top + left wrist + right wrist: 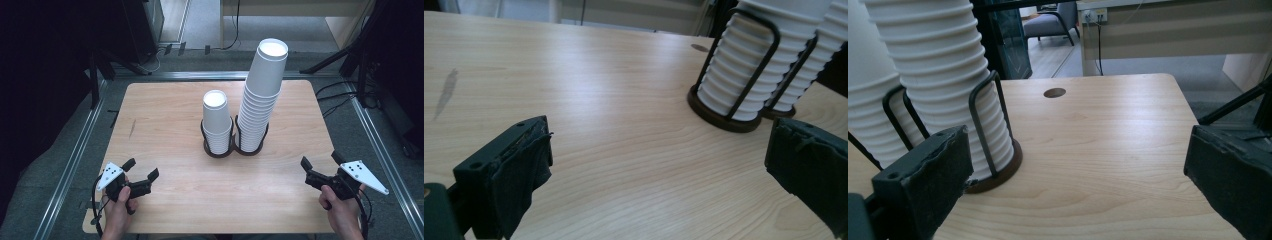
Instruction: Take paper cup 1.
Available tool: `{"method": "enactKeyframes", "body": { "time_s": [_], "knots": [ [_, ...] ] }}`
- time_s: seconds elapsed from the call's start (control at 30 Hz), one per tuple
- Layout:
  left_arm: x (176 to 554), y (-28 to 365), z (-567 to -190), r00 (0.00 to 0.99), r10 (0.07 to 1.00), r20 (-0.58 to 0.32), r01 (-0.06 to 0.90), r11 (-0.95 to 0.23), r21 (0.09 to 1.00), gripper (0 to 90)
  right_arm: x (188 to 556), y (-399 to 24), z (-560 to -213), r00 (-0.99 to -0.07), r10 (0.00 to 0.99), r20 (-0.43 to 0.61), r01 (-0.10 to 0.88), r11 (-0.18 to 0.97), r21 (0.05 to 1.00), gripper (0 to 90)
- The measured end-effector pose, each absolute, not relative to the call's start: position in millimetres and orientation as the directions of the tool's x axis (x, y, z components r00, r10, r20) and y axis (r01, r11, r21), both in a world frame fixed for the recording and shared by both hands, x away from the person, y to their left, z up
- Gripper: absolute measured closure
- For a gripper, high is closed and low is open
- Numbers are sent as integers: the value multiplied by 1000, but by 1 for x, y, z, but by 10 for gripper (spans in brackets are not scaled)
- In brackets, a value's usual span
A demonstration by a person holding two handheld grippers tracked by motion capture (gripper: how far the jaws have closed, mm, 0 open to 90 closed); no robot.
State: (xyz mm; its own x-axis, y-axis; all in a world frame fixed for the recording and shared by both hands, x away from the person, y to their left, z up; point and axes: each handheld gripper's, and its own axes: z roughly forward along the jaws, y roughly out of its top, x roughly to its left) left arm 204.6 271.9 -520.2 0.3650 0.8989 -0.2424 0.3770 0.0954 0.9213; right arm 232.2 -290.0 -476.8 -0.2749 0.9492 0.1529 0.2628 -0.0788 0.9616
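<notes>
Standing mid-bench (165,115): tall cup stack (262,95) in its wire holder (250,142), touching the short cup stack (216,122) in the left holder. Hovering near the front edge, well apart from both stacks: left gripper (141,170) and right gripper (309,172), both released, jaws wide, nothing between them. Judging the step as between transfers. Next: reaching the right gripper to the tall stack's top cup, closing gently on its wall.

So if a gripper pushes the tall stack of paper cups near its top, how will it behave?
The tall stack of paper cups already leans, so it would probably tip. Its wire holder grips only the base. Thin paper cups likely feel light and crush easily.
</notes>
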Motion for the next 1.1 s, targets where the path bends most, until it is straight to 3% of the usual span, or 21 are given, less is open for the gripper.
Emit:
{"method": "enactKeyframes", "body": {
  "time_s": [0.3, 1.1],
  "knots": [
    [210, 253, -509, 396, 885, -244, 384, 81, 920, 0, 236, -282, -452, -273, 949, 160, 246, -92, 965, 0],
    [234, 174, -487, 498, 827, -261, 352, 82, 932, 0, 258, -233, -399, -379, 913, 155, 185, -90, 979, 0]
  ]
}}
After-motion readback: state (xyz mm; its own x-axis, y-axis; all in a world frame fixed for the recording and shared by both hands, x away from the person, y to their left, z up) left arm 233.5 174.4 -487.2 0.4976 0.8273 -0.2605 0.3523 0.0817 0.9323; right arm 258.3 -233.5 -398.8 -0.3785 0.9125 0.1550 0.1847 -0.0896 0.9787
